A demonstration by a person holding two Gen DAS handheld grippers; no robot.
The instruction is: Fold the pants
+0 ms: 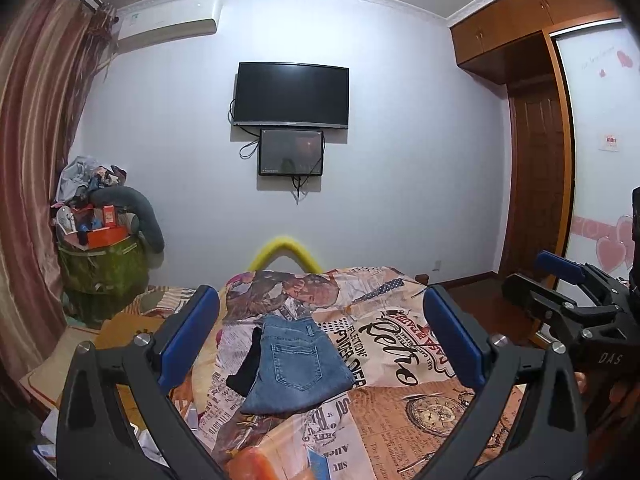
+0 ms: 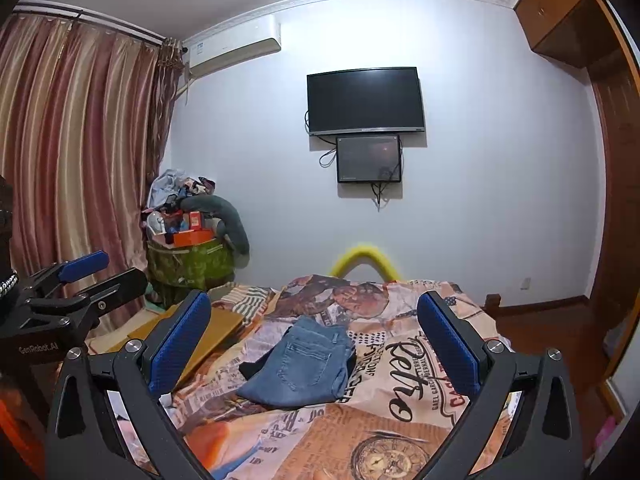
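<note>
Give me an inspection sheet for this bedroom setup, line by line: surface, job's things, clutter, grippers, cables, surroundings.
Surface: bed under a newspaper-print cover, rumpled.
Job's things: jeans lying folded in a compact stack, back pocket up; a black garment pokes out at their left edge.
Clutter: overfilled green basket with boxes and clothes in the corner; flat cardboard pieces left of the bed.
Grippers: left gripper and right gripper both open, held above the bed, touching nothing.
Cables: loose leads hang from the wall TV and the small screen below it.
Surroundings: curtains, air conditioner, wooden wardrobe.
</note>
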